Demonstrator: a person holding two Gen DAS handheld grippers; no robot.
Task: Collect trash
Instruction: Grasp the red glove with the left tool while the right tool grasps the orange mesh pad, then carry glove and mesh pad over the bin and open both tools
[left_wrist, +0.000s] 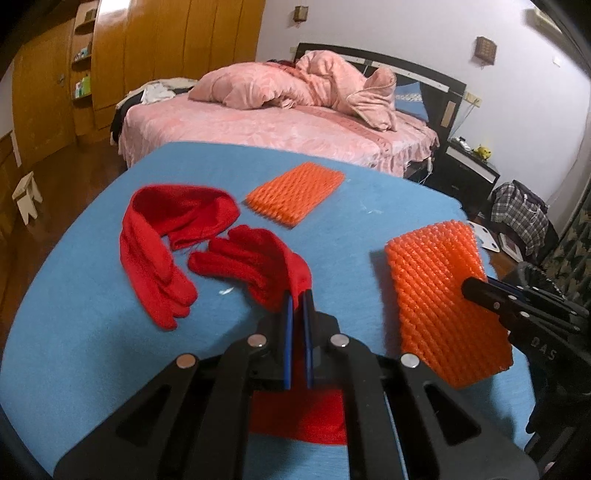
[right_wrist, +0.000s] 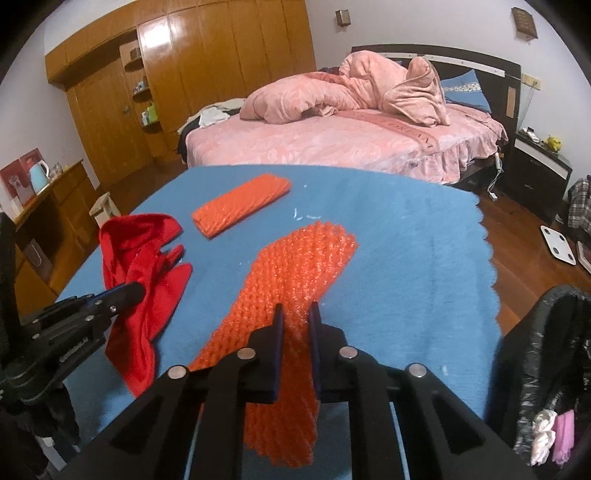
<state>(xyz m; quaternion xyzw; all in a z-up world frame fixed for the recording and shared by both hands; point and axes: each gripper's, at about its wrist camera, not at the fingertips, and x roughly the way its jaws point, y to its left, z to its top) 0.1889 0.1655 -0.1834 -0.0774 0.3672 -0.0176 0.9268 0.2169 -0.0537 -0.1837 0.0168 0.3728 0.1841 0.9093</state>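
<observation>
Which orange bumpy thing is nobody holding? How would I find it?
Start at the blue cloth covering the table in front of the pink bed. Look along its far side, towards the bed, past the red gloves. There the orange foam net lies flat by itself, while the other orange net is lifted off the cloth and pinched in the right gripper.

Gloves (left_wrist: 173, 243) left of foam nets (left_wrist: 295, 192) on table (left_wrist: 388, 221)

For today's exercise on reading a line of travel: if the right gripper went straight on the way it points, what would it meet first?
Probably the blue cloth beyond the orange foam net it already holds in its fingers; the second orange net lies left of that line. Depth is hard to judge.
</observation>
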